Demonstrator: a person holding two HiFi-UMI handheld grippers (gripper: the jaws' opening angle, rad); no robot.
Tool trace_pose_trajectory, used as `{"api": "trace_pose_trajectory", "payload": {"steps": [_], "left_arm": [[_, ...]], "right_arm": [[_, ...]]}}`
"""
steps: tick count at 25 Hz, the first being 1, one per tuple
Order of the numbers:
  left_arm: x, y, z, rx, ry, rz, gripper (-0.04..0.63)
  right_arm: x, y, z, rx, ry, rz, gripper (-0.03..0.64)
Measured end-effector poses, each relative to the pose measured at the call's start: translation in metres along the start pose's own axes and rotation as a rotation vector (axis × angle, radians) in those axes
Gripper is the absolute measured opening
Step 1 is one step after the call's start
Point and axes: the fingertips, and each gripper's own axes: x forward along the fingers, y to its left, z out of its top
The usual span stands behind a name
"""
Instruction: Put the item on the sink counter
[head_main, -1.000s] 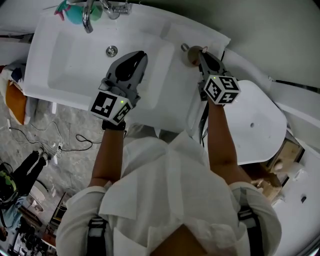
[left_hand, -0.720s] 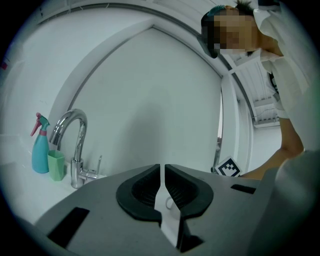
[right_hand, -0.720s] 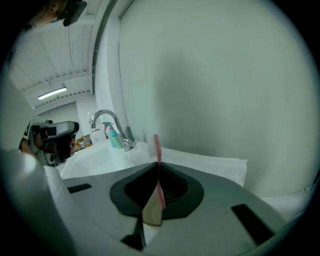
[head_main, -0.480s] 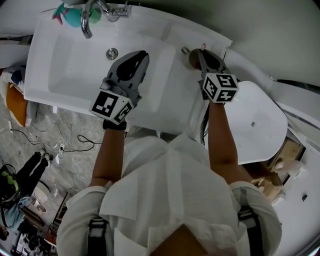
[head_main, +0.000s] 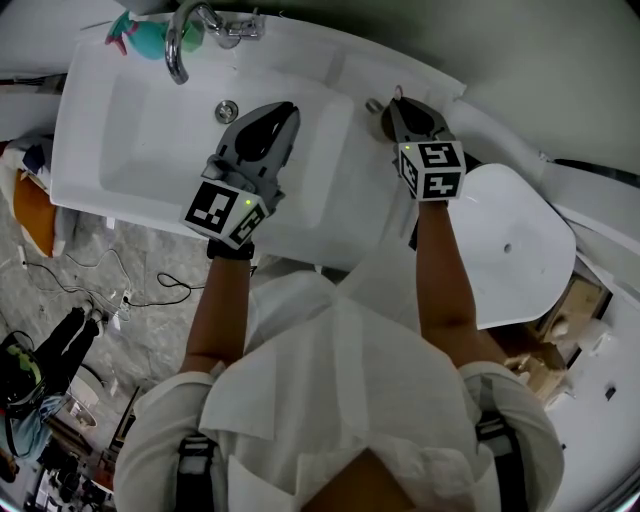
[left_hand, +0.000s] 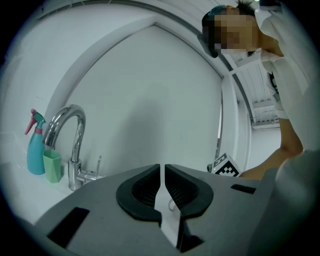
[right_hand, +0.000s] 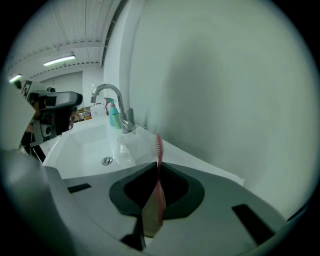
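Observation:
A pink toothbrush (right_hand: 159, 150) stands upright between the jaws of my right gripper (right_hand: 156, 172), which is shut on its handle, bristle head pointing away. In the head view the right gripper (head_main: 405, 112) hangs over the flat white sink counter (head_main: 390, 68), just right of the basin (head_main: 140, 140). The toothbrush shows there only as a thin pink tip (head_main: 400, 92). My left gripper (head_main: 272, 115) hovers over the basin's right half, shut with nothing in it (left_hand: 163, 172).
A chrome faucet (head_main: 178, 45) stands at the basin's back, with a teal spray bottle (left_hand: 35, 150) and a green cup (left_hand: 52, 166) beside it. The drain (head_main: 227, 111) lies near the left gripper. A white toilet lid (head_main: 510, 240) is at the right, the wall close behind the counter.
My right gripper has shifted slightly left and back over the counter, the toothbrush still in it. The left gripper has barely moved.

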Motion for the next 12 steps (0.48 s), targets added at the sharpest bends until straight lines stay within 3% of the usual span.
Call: {"api": "trace_pose_trajectory", "payload": {"steps": [12], "left_arm": [[0.0006,0.0014,0.0045,0.002,0.001,0.0,0.02]], "right_arm": [[-0.0045,-0.0025,-0.0025,0.002,0.011,0.0,0.054]]}}
